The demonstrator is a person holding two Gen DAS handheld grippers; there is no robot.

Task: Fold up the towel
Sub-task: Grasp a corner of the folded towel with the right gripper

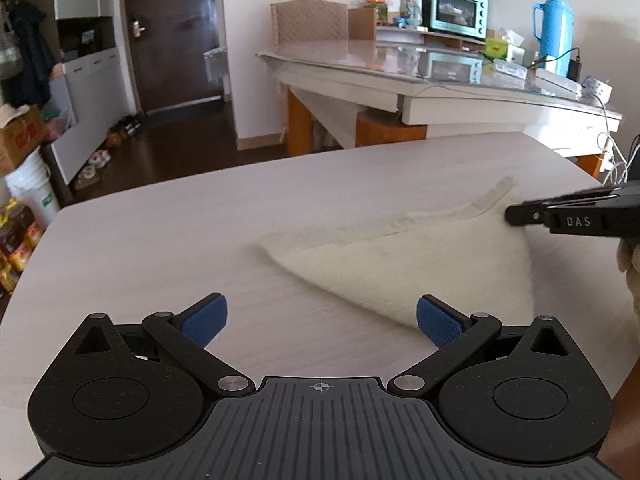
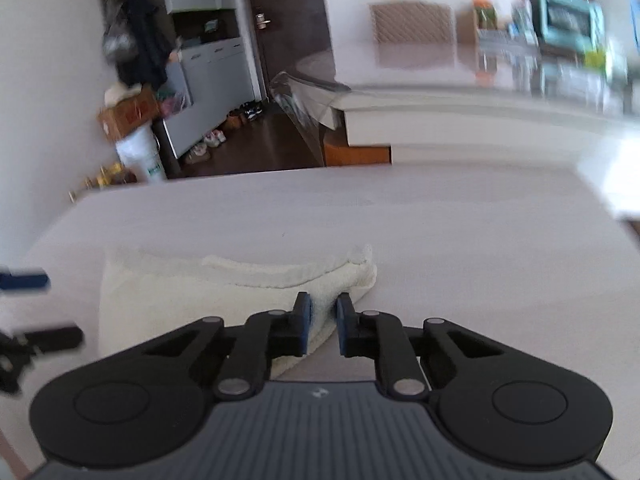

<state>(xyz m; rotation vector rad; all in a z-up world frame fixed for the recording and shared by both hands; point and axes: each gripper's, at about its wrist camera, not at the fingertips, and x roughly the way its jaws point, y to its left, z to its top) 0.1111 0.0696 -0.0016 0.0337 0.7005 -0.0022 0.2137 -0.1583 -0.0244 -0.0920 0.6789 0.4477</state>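
Pinching a corner of the cream terry towel [image 2: 208, 292] on the pale wooden desk [image 2: 460, 248], the right tongs [image 2: 322, 318] are positioned for folding, while the left tongs [image 1: 322, 316] are held spread, empty, beside its near edge.

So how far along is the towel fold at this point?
Partly done: the cream towel already lies doubled over on the light wood table, layered edges showing. In hand: the right gripper has its jaws pinched on the towel's near corner. Left: the left gripper stands open over bare table, gripping nothing, so the next fold has not begun.
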